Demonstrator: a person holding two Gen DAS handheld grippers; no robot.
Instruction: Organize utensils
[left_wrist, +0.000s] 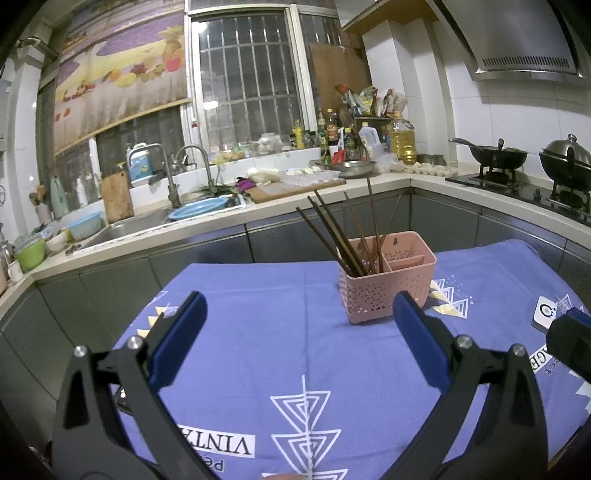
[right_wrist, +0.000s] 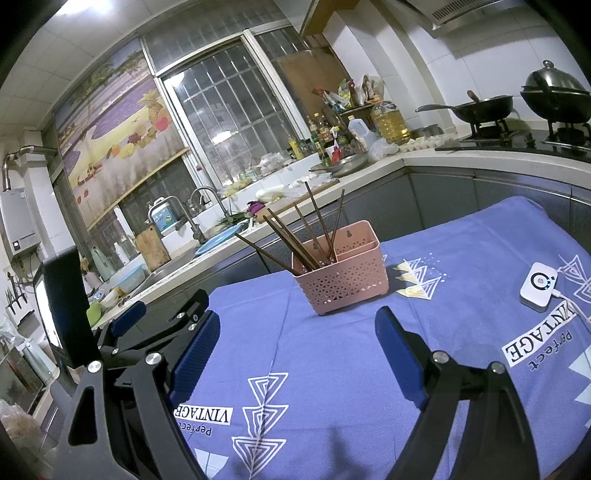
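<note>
A pink perforated utensil holder (left_wrist: 388, 284) (right_wrist: 341, 275) stands on the blue patterned tablecloth (left_wrist: 295, 350) (right_wrist: 332, 350). Several dark brown chopsticks (left_wrist: 334, 229) (right_wrist: 295, 236) lean in its left compartment; the right compartment looks empty. My left gripper (left_wrist: 299, 310) hovers open just short of the holder, nothing between its blue pads. My right gripper (right_wrist: 299, 328) is also open and empty, a little nearer than the holder. The left gripper (right_wrist: 166, 314) shows at the left of the right wrist view, and part of the right gripper (left_wrist: 569, 332) shows at the right edge of the left wrist view.
A small white device with a cable (right_wrist: 537, 286) (left_wrist: 546, 315) lies on the cloth to the right. Behind the table runs an L-shaped counter with a sink (left_wrist: 133, 225), a cutting board (left_wrist: 295, 188), bottles, and a stove with a wok (left_wrist: 495, 155) and a lidded pot (right_wrist: 557, 96).
</note>
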